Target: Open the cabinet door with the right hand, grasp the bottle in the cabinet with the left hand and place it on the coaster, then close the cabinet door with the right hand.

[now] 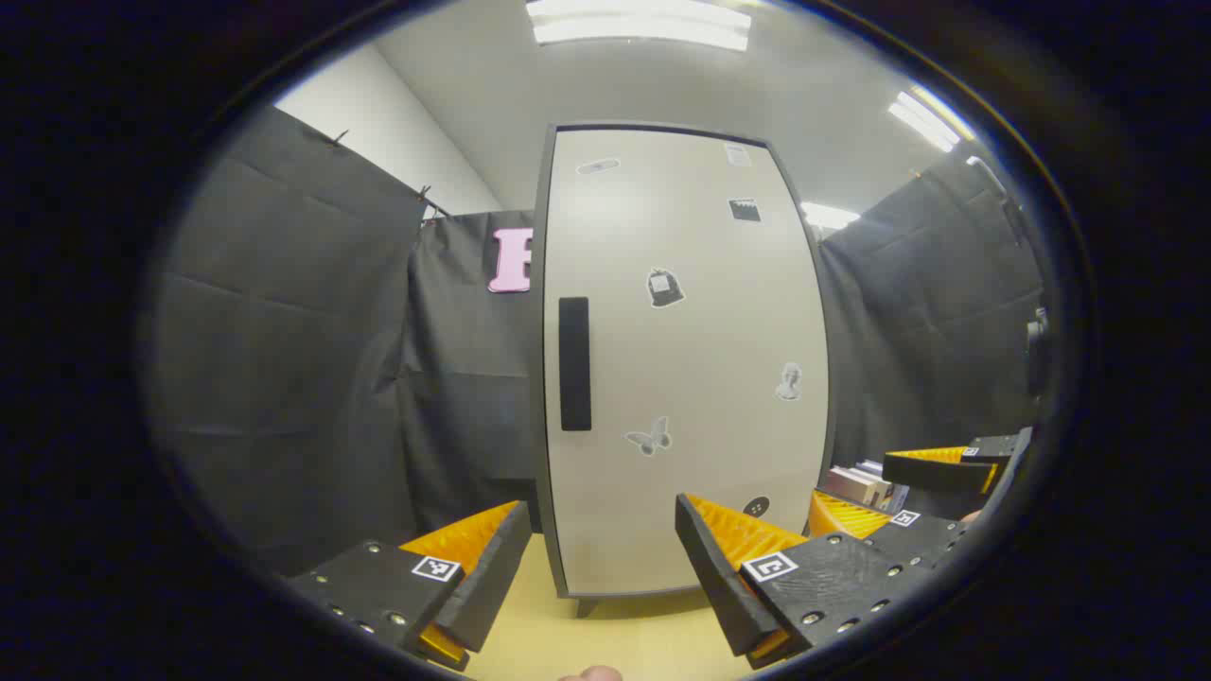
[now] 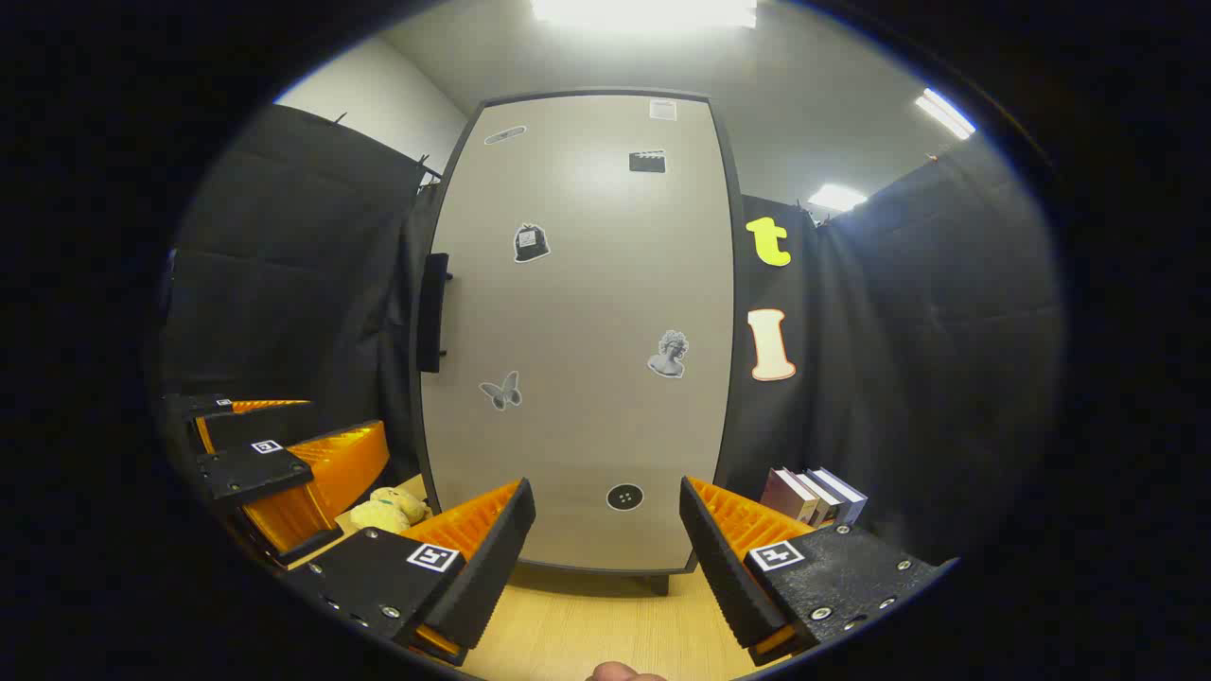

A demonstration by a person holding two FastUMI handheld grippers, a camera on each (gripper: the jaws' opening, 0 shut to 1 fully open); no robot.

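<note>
The cabinet door (image 2: 577, 322) is shut. Both grippers, left (image 1: 601, 577) and right (image 2: 605, 567), are open and empty. The right one could slip off the thin handle (image 2: 433, 312).

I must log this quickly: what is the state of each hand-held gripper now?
Left hand-held gripper: open, holding nothing, facing the closed cabinet door.
Right hand-held gripper: open, holding nothing, not yet at the door handle.

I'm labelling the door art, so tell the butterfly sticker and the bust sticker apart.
The butterfly sticker sits nearer the door handle, while the bust sticker sits toward the opposite edge. The butterfly sticker is a flat, spread-winged shape; the bust sticker shows a head and shoulders. The butterfly sticker lies slightly lower than the bust sticker. Both are grey and stuck to the closed cabinet door.
</note>
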